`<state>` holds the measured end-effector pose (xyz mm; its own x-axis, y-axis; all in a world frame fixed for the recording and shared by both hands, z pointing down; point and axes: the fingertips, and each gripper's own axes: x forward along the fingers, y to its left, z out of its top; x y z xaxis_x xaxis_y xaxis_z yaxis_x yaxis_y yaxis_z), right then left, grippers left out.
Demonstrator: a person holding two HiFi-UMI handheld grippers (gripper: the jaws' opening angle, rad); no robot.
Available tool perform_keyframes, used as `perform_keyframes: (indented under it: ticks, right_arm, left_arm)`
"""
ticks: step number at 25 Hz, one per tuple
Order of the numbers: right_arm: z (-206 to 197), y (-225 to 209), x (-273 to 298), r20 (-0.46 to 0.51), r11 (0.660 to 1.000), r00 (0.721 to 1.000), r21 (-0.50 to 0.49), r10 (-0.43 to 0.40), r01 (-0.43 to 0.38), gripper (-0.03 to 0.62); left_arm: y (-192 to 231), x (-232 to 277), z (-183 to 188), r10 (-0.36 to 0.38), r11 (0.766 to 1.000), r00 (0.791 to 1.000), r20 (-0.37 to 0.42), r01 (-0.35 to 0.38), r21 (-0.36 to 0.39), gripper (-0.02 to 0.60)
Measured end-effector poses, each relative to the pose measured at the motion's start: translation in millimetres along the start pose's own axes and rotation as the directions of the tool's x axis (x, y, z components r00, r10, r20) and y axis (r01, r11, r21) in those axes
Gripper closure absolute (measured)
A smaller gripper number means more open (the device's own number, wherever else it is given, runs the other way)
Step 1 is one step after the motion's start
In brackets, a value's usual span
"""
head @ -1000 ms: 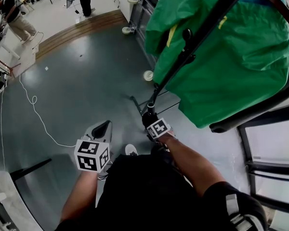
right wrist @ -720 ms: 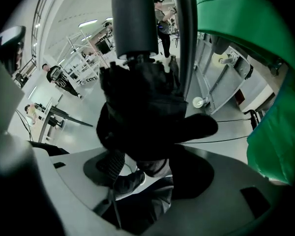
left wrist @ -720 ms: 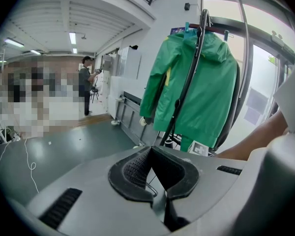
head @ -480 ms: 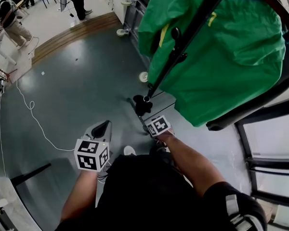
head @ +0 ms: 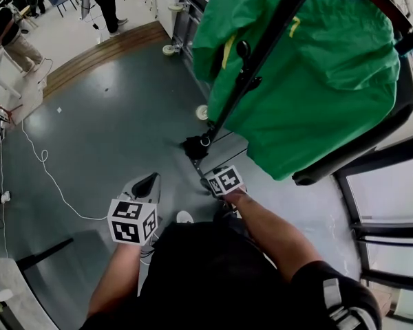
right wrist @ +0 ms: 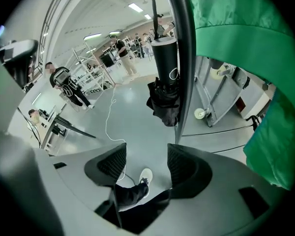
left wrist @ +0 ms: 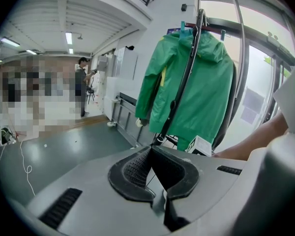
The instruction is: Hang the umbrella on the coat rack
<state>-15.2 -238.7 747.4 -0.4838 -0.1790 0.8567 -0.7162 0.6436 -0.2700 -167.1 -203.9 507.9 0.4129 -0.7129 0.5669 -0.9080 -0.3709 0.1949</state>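
- Floor (head: pixel 110 126): smooth, dark grey, with a dull sheen; it fills the left side of the head view.
- Left gripper (left wrist: pixel 148 150): a pale grey moulded plastic body with two black pads of fine ribbed rubber; the pads slope into a V and meet at their tips, with nothing between them; it is held low at the person's left, well apart from the rack.
- Marker cubes: two, one on each gripper; white faces with black square patterns.
- Umbrella (right wrist: pixel 164 90): one, black and folded short; a smooth, round black cylinder above and a loose bunch of crumpled black cloth below; it hangs upright just beside the rack's pole, out ahead of the right gripper and clear of its jaws.
- Right gripper (right wrist: pixel 146 154): the same grey shell and two ribbed black pads, here standing clearly apart and holding nothing; through the gap show a dark trouser leg and one white shoe (right wrist: pixel 144 176).
- Coat rack (right wrist: pixel 183 58): one slim, round, glossy black pole.
- Jacket (head: pixel 316 74): one, bright green, of thin and softly creased cloth with a yellow strip down the front; it hangs from the top of the rack and covers the right side.
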Motion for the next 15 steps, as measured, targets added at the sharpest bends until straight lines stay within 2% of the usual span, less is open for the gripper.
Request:
perform_keyframes:
  ticks: [4,9,15]
  right_arm:
    - [10,3,-10,0.053,1.000,0.999,0.012,-0.002,0.001,0.336]
    - [29,12,-41,0.180,0.999,0.984,0.045,0.011,-0.019,0.349]
    - [54,36,-101,0.322,0.997,0.946,0.062,0.034,-0.057,0.443]
  left_arm:
    - [0,1,0,-0.004,1.000,1.000,-0.001,0.004,0.000,0.566]
    - [-4,3,5,-0.013,1.000,1.000,0.005,0.013,0.008,0.566]
    - [-4,6,9,-0.025,1.000,1.000,0.007,0.025,0.016,0.566]
